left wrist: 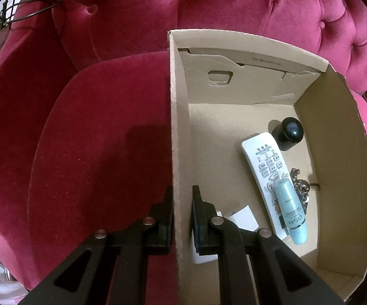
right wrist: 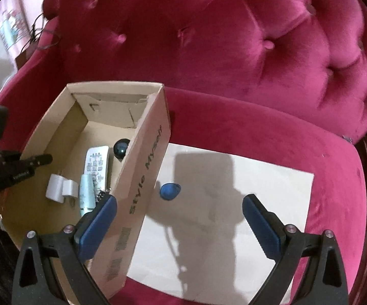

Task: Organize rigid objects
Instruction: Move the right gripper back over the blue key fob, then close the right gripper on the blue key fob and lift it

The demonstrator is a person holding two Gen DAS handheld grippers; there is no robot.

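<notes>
An open cardboard box (left wrist: 181, 117) stands on a red velvet sofa; it also shows in the right wrist view (right wrist: 142, 167). Inside lie a white remote (left wrist: 264, 170), a pale blue tube (left wrist: 289, 211), a black round knob (left wrist: 289, 132), a chain (left wrist: 301, 185) and white adapters (right wrist: 61, 186). My left gripper (left wrist: 182, 198) is shut on the box's left wall. My right gripper (right wrist: 181, 211) is open and empty above a white sheet (right wrist: 259, 203). A small blue tag (right wrist: 169, 190) lies on the sheet beside the box.
The tufted sofa back (right wrist: 221, 38) rises behind the box. A dark cable (left wrist: 28, 7) hangs over the left armrest. The red seat cushion (left wrist: 94, 139) lies left of the box.
</notes>
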